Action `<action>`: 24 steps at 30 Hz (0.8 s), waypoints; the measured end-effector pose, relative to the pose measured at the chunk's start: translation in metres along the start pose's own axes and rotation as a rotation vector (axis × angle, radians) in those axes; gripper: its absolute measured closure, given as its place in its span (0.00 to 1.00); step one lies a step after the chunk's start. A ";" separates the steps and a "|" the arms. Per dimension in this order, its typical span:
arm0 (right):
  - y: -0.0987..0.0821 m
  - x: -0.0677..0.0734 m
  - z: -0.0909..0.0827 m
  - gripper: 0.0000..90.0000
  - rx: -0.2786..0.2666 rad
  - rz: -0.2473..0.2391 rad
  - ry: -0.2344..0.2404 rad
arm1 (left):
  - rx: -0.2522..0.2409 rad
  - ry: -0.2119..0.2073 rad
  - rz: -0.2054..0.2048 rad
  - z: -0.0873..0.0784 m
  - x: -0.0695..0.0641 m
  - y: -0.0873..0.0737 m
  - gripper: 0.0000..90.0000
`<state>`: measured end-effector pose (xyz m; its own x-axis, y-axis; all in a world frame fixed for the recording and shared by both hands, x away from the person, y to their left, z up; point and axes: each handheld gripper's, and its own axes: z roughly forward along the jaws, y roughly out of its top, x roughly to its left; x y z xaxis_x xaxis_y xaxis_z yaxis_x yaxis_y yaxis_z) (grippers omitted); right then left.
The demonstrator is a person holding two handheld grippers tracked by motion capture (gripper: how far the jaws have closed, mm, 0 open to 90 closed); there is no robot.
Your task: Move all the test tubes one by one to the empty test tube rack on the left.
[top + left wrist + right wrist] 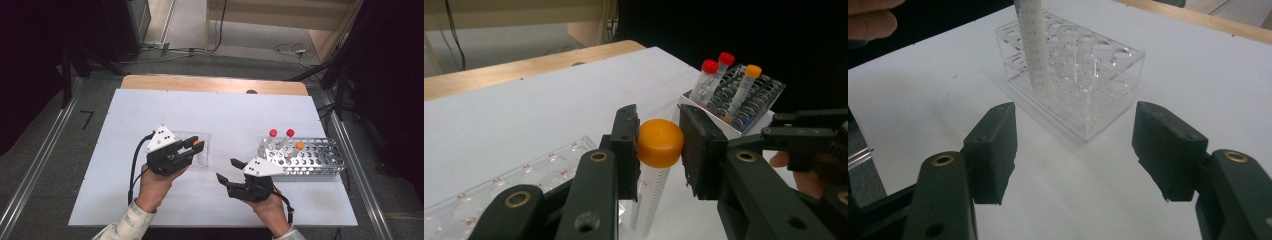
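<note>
My left gripper (194, 145) is shut on the orange cap (660, 142) of a clear graduated tube (651, 195), which hangs upright at the clear plastic rack (204, 157). In the right gripper view that tube (1033, 50) stands at the clear rack's (1098, 85) near corner; I cannot tell whether its tip sits in a well. My right gripper (227, 170) is open with nothing between its jaws, low over the table, pointing at the clear rack (1083, 120). It also shows at the right of the left gripper view (804, 135).
A metal rack (320, 160) stands at the right, holding two red-capped tubes (273, 133) (290, 133) and one orange-capped tube (299, 145). In the left gripper view this rack (759, 102) lies behind the held cap. The white table top (225, 110) ends in a wooden far edge.
</note>
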<state>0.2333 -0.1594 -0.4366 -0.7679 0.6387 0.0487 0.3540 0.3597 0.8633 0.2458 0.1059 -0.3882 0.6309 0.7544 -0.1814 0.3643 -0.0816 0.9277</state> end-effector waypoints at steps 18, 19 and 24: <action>-0.012 -0.011 -0.002 0.27 0.033 0.025 -0.028 | -0.055 0.150 0.026 -0.007 0.021 0.006 0.78; -0.012 -0.011 -0.002 0.27 0.033 0.025 -0.028 | -0.055 0.155 0.028 -0.006 0.021 0.006 0.78; -0.013 -0.011 -0.002 0.27 0.036 0.022 -0.031 | -0.053 0.162 0.029 -0.002 0.022 0.005 0.78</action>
<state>0.2361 -0.1721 -0.4470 -0.7431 0.6673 0.0513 0.3900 0.3695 0.8434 0.2605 0.1233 -0.3872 0.5206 0.8476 -0.1031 0.3077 -0.0736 0.9486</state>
